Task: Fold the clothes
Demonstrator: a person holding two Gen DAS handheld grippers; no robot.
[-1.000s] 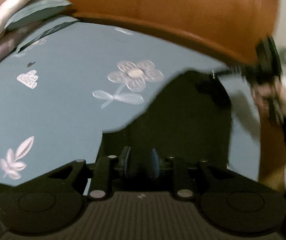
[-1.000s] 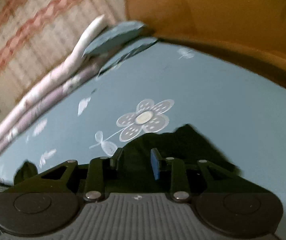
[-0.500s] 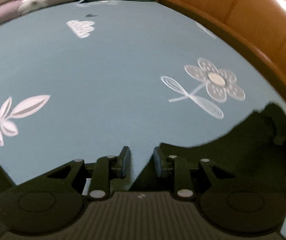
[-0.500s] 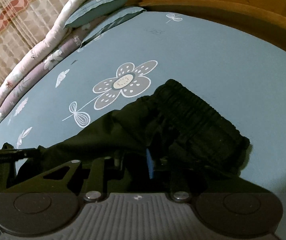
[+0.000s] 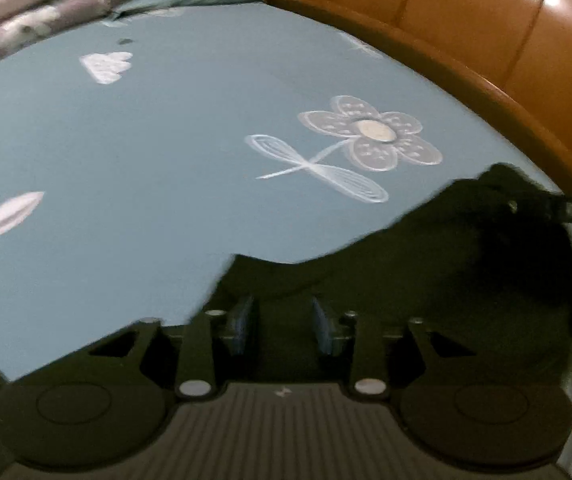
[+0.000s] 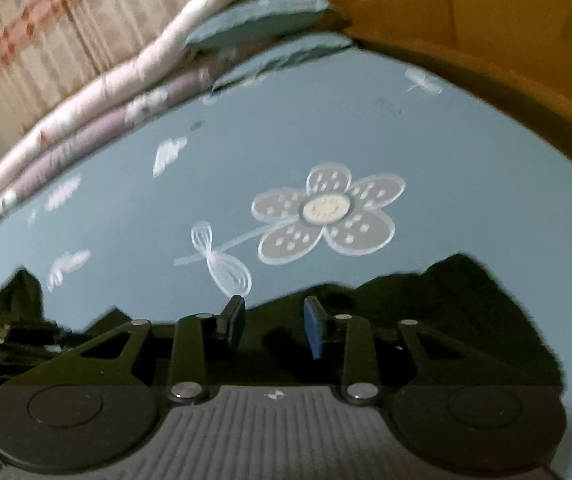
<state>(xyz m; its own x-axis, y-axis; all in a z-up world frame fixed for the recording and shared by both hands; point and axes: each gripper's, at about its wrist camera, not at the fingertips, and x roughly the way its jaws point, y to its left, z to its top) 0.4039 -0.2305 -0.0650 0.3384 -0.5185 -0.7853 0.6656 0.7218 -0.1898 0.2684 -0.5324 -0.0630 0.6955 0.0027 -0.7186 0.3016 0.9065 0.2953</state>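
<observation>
While one black garment (image 5: 426, 280) is spread on the blue sheet (image 5: 146, 160), at 6 o'clock in both views, two grippers are seen: left gripper (image 5: 282, 324) and right gripper (image 6: 274, 326), each parted over the fabric. One large flower print (image 6: 326, 216) is counted at 12 o'clock.
</observation>
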